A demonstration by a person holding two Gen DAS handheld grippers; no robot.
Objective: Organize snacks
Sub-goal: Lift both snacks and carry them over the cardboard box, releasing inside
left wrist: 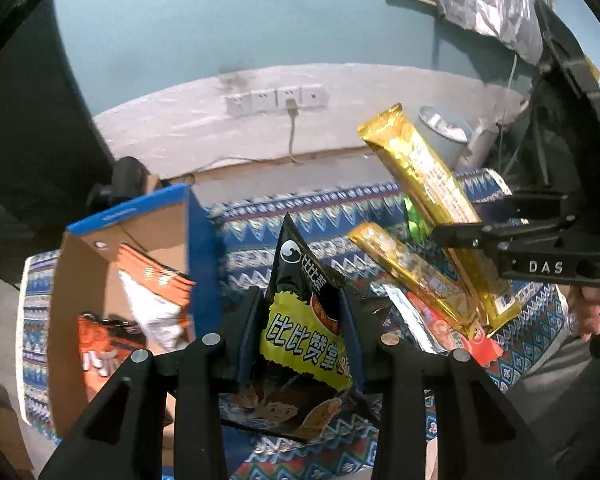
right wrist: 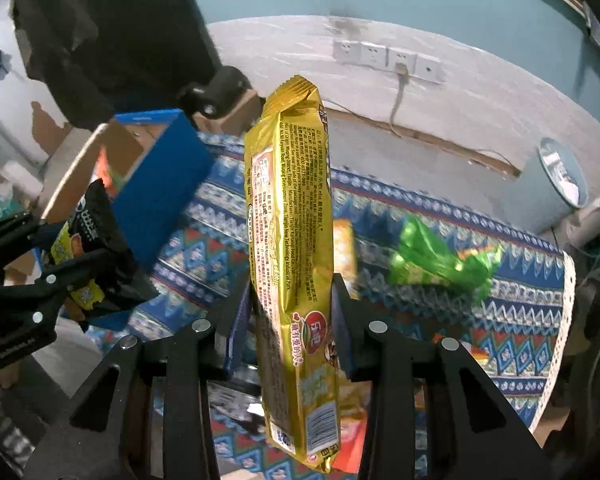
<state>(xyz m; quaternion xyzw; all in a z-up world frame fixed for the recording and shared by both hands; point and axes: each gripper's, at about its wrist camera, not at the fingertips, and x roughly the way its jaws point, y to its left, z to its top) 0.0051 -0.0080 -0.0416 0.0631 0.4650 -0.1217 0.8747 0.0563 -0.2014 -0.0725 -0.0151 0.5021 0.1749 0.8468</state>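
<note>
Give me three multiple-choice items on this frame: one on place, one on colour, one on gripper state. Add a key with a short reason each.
1. Where do the orange snack bags sit?
A. inside the open blue cardboard box
B. on the patterned cloth
C. in the grey bin

2. What colour is the long packet in the right gripper?
A. green
B. gold
C. red

3. What is the left gripper doing?
A. open, nothing in it
B. shut on a black and yellow snack bag
C. shut on the box flap

Key:
1 A: the orange snack bags lie within the blue cardboard box.
2 B: the long packet between the right gripper fingers is gold foil.
3 B: the left gripper pads press on the black and yellow snack bag.
</note>
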